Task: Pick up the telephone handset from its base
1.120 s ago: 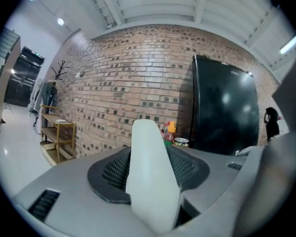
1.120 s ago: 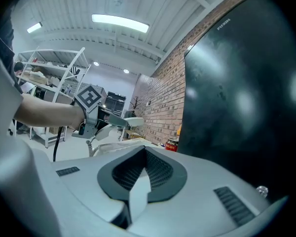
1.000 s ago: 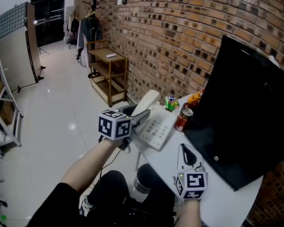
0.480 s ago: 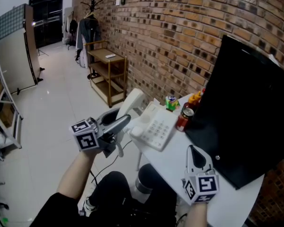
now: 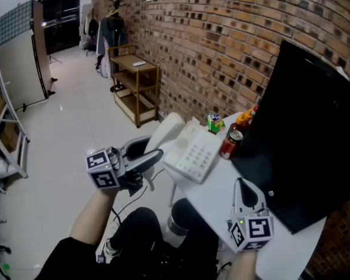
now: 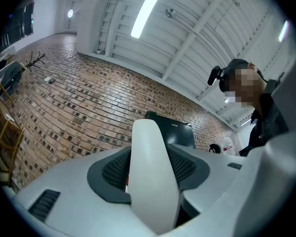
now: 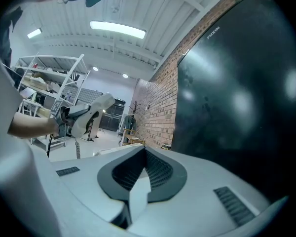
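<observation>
In the head view my left gripper (image 5: 144, 158) is shut on the white telephone handset (image 5: 165, 132), holding it tilted up and off to the left of the white phone base (image 5: 196, 152). That base with its keypad sits at the table's left end. The left gripper view shows the handset (image 6: 152, 174) filling the gap between the jaws, pads pressed on both its sides. My right gripper (image 5: 241, 185) rests low over the white table (image 5: 221, 203), its jaws shut on nothing. From the right gripper view, the lifted handset (image 7: 94, 111) appears far off to the left.
A large black monitor (image 5: 306, 150) stands along the table's right side. A red can (image 5: 229, 143), an orange bottle (image 5: 245, 121) and a small green item (image 5: 214, 123) sit behind the base. The phone cord (image 5: 147, 181) hangs below the handset. A wooden shelf (image 5: 135, 86) stands by the brick wall.
My left gripper has carried the handset off the base, to the left and slightly up, tilting it upward. The right gripper has stayed put.
</observation>
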`<state>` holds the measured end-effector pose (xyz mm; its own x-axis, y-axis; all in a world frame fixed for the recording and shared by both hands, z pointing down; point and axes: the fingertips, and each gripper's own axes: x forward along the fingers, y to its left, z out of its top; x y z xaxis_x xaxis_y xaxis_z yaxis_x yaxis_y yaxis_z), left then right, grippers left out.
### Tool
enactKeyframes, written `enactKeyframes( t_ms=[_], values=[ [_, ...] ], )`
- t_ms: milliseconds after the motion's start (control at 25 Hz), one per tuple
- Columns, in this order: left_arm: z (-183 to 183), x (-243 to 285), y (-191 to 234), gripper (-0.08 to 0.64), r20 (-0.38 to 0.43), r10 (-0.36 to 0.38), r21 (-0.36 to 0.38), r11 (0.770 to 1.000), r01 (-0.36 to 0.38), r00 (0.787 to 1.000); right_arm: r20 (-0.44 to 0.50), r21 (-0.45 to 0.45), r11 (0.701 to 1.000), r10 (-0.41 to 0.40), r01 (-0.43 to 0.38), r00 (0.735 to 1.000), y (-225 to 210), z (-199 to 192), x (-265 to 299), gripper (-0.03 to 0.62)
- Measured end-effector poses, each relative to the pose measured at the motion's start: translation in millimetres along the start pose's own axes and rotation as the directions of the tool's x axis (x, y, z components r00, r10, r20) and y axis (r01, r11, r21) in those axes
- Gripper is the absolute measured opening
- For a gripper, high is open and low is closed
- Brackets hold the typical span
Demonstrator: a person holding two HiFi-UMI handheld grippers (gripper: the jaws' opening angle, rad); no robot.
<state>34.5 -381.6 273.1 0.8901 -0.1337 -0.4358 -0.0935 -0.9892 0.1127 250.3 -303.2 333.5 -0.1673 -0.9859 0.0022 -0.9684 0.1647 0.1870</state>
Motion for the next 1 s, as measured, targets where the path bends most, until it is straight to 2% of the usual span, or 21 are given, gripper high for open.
enactKeyframes(
  t_ms=[440, 720, 1000],
  values=[
    [10.6, -0.7, -0.4, 0.222, 0.069, -0.023, -0.073, 0.997, 0.028, 0.997, 0.008, 0.005, 1.000, -0.001, 0.001, 1.000, -1.4, 3.6, -4.4, 0.009],
    [13.4, -1.9, 4.6, 0.222, 0.074, -0.001, -0.072, 0.997, 0.006, 0.997, 0.008, 0.065, 0.998, 0.020, -0.021, 1.000, -5.6, 0.4, -2.0, 0.009],
    [9.3, -3.6, 6.5, 0.222, 0.083, -0.007, -0.093, 0.996, 0.015, 0.997, 0.006, 0.061, 0.998, 0.021, -0.022, 1.000, -5.4, -1.8, -1.8, 0.008]
  ],
)
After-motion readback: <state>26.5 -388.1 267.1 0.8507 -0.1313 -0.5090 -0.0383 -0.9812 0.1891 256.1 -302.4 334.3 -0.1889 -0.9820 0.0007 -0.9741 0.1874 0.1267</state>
